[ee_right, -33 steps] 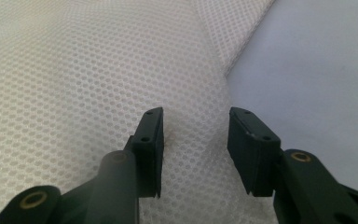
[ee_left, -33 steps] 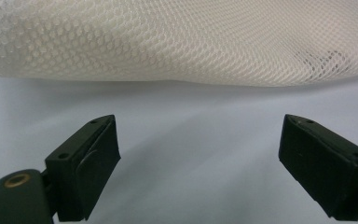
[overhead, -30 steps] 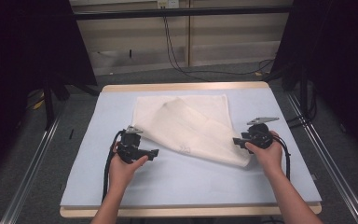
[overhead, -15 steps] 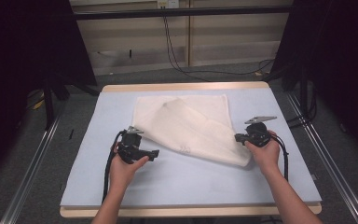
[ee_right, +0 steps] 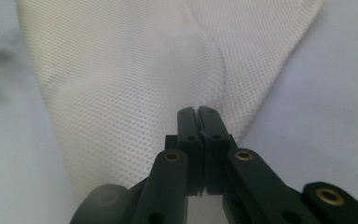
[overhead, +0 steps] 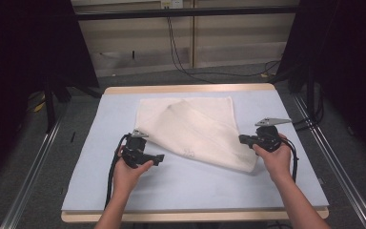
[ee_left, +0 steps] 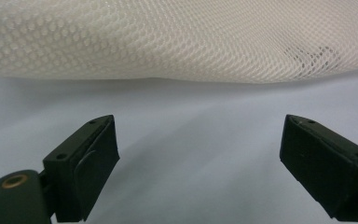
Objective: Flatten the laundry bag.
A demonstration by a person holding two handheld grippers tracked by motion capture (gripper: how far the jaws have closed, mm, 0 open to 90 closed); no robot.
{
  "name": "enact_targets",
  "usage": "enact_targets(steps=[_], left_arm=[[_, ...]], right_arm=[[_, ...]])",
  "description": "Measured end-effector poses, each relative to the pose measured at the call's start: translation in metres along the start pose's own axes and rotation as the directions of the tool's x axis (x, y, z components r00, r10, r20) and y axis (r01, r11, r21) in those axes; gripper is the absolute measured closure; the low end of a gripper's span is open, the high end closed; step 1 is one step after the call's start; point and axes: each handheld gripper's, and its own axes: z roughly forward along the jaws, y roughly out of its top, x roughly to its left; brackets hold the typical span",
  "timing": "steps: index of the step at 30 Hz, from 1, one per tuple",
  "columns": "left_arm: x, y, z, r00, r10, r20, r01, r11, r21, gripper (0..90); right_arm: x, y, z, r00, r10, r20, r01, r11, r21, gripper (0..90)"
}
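Note:
A cream mesh cloth (overhead: 195,129) lies partly folded over itself on a pale blue mat (overhead: 195,186). My right gripper (overhead: 241,139) is at the cloth's right edge, jaws pressed together on the mesh (ee_right: 121,70); in the right gripper view a raised crease runs away from the right gripper (ee_right: 198,112). My left gripper (overhead: 158,160) rests low on the mat just off the cloth's lower left edge. Its jaws stand wide apart, and in the left gripper view the left gripper (ee_left: 200,126) has bare mat between the jaws. The cloth's hem (ee_left: 168,37) lies a short way ahead of them.
The mat covers a wooden table whose front edge (overhead: 195,217) runs along the bottom. Metal rails (overhead: 33,167) flank the table on the floor at left and right. Black cables (overhead: 181,57) hang down the wall behind it.
My right gripper has closed on the cloth's right edge and risen slightly with it. The left hand has stayed where it was.

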Motion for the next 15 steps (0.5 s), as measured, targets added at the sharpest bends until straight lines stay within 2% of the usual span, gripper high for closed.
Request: enact_targets(steps=[3, 8, 10, 13, 15], left_arm=[[-0.002, 0.0, 0.002, 0.9999, -0.014, 0.002, 0.014, 0.9997, -0.018, 11.3], [-0.001, -0.001, 0.003, 1.0, -0.006, 0.006, 0.006, 1.0, -0.001, 11.3], [-0.003, -0.001, 0.003, 0.9999, -0.013, 0.007, 0.013, 0.9998, -0.015, 11.3], [-0.003, 0.0, 0.003, 1.0, -0.002, -0.002, 0.002, 1.0, -0.006, 11.3], [-0.004, 0.0, 0.004, 0.9999, -0.006, 0.009, 0.006, 0.9999, -0.009, 11.2]], right_arm=[[0.007, -0.001, -0.003, 0.9991, -0.01, -0.041, 0.01, 1.0, -0.01, 88.9], [0.02, -0.007, -0.003, 0.9943, -0.046, -0.096, 0.045, 0.999, -0.017, 88.9], [0.025, -0.01, -0.003, 0.9923, -0.056, -0.11, 0.055, 0.998, -0.013, 88.9], [0.03, -0.015, -0.001, 0.9901, -0.064, -0.125, 0.064, 0.998, -0.007, 88.9], [0.033, -0.018, 0.0, 0.9885, -0.072, -0.133, 0.072, 0.997, -0.008, 88.9]])
